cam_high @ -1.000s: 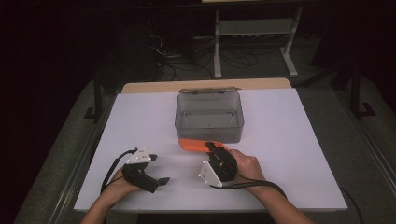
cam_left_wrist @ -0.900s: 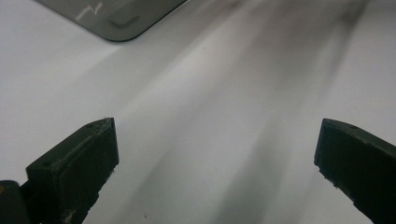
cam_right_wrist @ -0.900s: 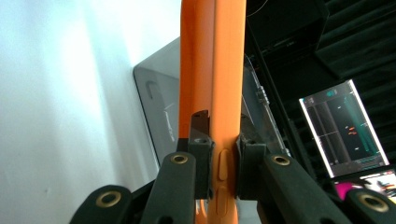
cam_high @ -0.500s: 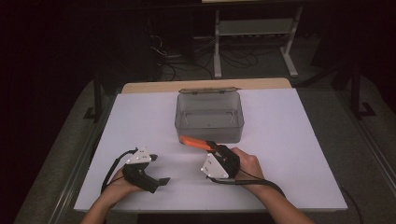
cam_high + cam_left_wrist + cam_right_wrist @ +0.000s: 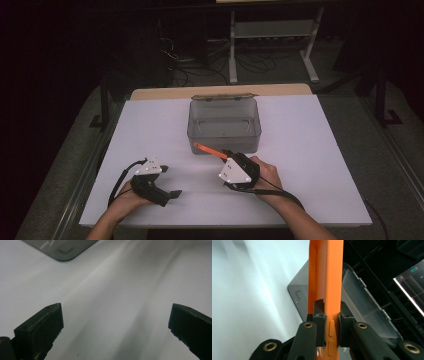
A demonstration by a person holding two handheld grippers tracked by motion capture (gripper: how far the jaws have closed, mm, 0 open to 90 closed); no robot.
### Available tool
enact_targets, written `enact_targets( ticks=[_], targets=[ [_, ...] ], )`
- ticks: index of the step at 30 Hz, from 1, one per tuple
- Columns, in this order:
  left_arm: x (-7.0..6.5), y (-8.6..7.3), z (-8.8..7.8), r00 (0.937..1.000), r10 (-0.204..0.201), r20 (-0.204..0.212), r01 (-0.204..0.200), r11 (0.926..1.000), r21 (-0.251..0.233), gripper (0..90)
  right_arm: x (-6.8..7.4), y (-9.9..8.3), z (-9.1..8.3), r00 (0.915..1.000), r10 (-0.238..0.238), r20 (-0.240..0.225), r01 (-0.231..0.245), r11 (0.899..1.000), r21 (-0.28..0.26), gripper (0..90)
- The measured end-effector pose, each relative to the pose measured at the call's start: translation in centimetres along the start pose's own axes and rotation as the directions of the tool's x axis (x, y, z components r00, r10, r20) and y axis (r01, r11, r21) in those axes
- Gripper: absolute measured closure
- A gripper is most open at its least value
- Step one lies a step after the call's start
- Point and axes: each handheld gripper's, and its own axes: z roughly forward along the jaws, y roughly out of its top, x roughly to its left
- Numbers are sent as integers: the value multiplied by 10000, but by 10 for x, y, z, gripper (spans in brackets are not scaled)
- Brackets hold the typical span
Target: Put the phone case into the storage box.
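Note:
My right gripper (image 5: 226,154) is shut on a flat orange phone-like slab (image 5: 209,149) with side buttons. The slab sticks out to the left, just in front of a clear grey plastic box (image 5: 225,131). In the right gripper view the pads (image 5: 319,315) pinch the orange slab (image 5: 326,277) by its thin edges, and the box with its open lid (image 5: 364,307) lies beyond. At the front left of the white table (image 5: 310,150) rests my left gripper (image 5: 170,181), open. In the left gripper view its jaws (image 5: 115,322) stand wide apart over bare table, and a corner of the box (image 5: 63,250) shows at the top.
The box stands at the middle back of the table with its lid hinged open toward the far edge. A metal stand (image 5: 272,45) and cables lie on the dark floor behind the table.
The orange slab lay flat in front of the box; now it is turned edge-on and held slightly higher in my right gripper. The left gripper has not moved.

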Motion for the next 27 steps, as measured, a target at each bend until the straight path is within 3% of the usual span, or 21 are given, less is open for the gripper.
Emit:
enact_targets(
  ticks=[6, 8, 12, 18, 20, 25, 26, 27],
  targets=[
    [-1, 0, 0, 10000, 38, -42, -38, 10000, -46, 0, -6, -1, 0, 9967, 741, -324, -742, 9972, -25, 791],
    [-1, 0, 0, 10000, 32, -46, -33, 10000, -51, 0, -7, -2, 0, 9961, 797, -370, -799, 9968, -30, 792],
    [-1, 0, 0, 10000, 56, -36, -56, 10000, -34, 0, -11, -3, 0, 9894, 1323, -606, -1327, 9912, -28, 792],
    [-2, -1, 0, 9999, 103, -6, -103, 9999, -20, 0, -14, -4, 0, 9819, 1723, -786, -1731, 9849, -39, 791],
    [-2, -1, 1, 9999, 101, 10, -101, 9999, -9, 0, -16, -4, 0, 9779, 1890, -893, -1900, 9818, -28, 791],
    [-2, -1, 1, 9999, 115, 20, -115, 9999, 20, 0, -21, -6, -1, 9586, 2541, -1288, -2574, 9663, -93, 792],
    [-2, -1, 1, 9999, 115, 20, -115, 9999, 20, 0, -21, -6, -1, 9586, 2541, -1288, -2574, 9663, -93, 792],
    [-2, -1, 1, 9999, 119, 19, -119, 9999, 22, 0, -23, -7, -1, 9503, 2770, -1425, -2811, 9596, -93, 791]
  ],
)
